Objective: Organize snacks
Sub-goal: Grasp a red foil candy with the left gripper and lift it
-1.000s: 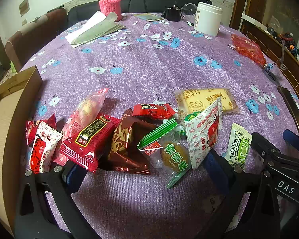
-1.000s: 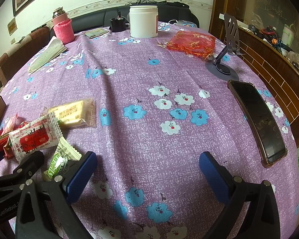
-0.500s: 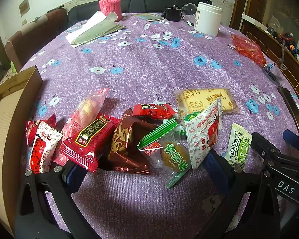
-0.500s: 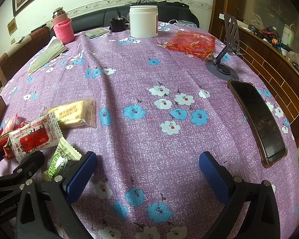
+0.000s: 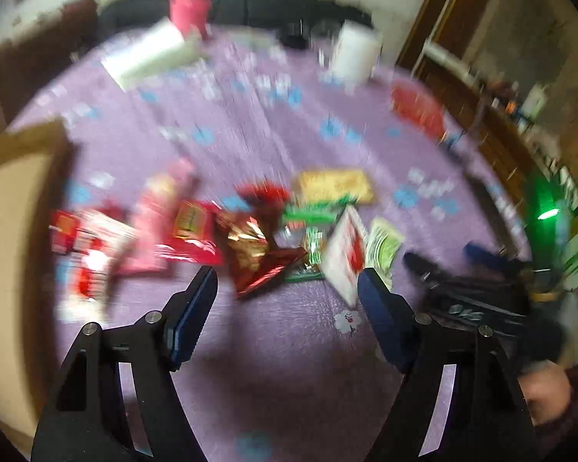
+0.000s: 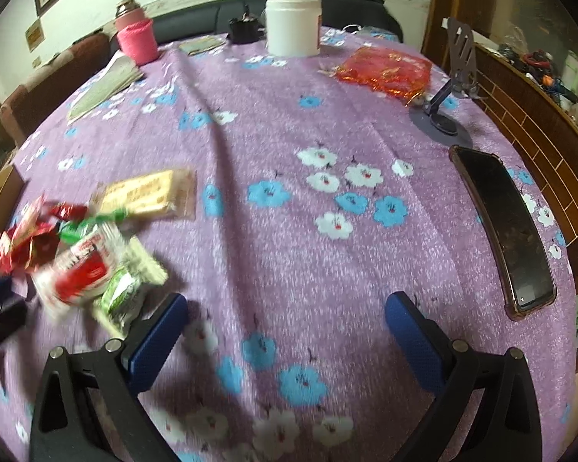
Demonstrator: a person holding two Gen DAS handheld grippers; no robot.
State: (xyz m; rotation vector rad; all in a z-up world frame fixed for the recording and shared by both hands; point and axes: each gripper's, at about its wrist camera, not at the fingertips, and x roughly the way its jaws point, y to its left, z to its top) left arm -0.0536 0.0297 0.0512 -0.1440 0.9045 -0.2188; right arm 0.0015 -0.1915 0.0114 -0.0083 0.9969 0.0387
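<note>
A pile of snack packets lies on the purple flowered tablecloth: a red packet, a brown-gold packet, a white-and-red packet, a small green-white packet and a yellow packet. My left gripper hovers just short of the pile; its jaws are closing and the pads press on nothing. The left wrist view is blurred. To the left stands an open cardboard box. My right gripper is open over bare cloth, with the green-white packet beside its left finger.
A phone lies near the right table edge, behind it a phone stand and a red bag. At the far side stand a white jar, a pink cup and folded papers. A hand shows at lower right.
My left gripper has pulled back and up from the pile, its jaws have narrowed and its view has blurred. The packets at the left of the right wrist view have shifted. My right gripper has stayed put.
</note>
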